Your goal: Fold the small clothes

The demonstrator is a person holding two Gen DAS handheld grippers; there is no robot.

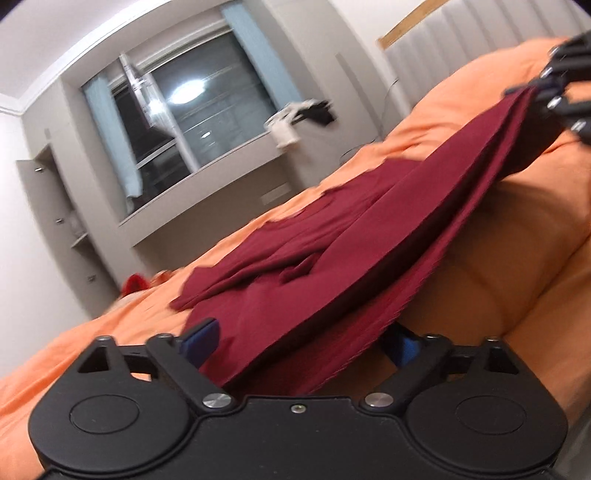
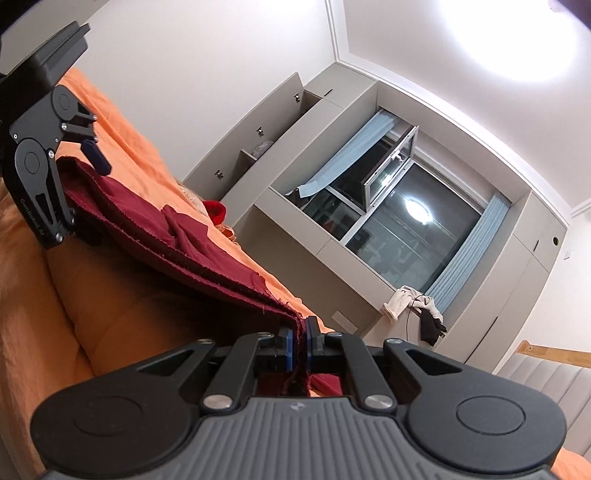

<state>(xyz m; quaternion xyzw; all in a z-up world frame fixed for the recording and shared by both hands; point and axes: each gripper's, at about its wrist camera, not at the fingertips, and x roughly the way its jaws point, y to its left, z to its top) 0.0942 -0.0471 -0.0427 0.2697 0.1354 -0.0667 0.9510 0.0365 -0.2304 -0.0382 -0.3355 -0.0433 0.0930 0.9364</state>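
A dark red garment (image 1: 332, 236) lies partly on the orange bed (image 1: 498, 266), its near edge lifted and stretched between my two grippers. My left gripper (image 1: 301, 341) has its blue pads wide apart, with the cloth edge draped across the gap between them. In the right wrist view the left gripper (image 2: 79, 177) stands open at the garment's far corner. My right gripper (image 2: 298, 345) is shut on the other corner of the garment (image 2: 207, 254), its blue pads pressed on several cloth layers. It also shows in the left wrist view (image 1: 546, 92).
The bed's grey padded headboard (image 1: 480, 33) is at the right. A small red item (image 2: 215, 211) lies on the far side of the bed. Behind stand a window (image 2: 399, 221) with blue curtains, a sill with clothes (image 2: 413, 304), and grey shelves (image 1: 66, 221).
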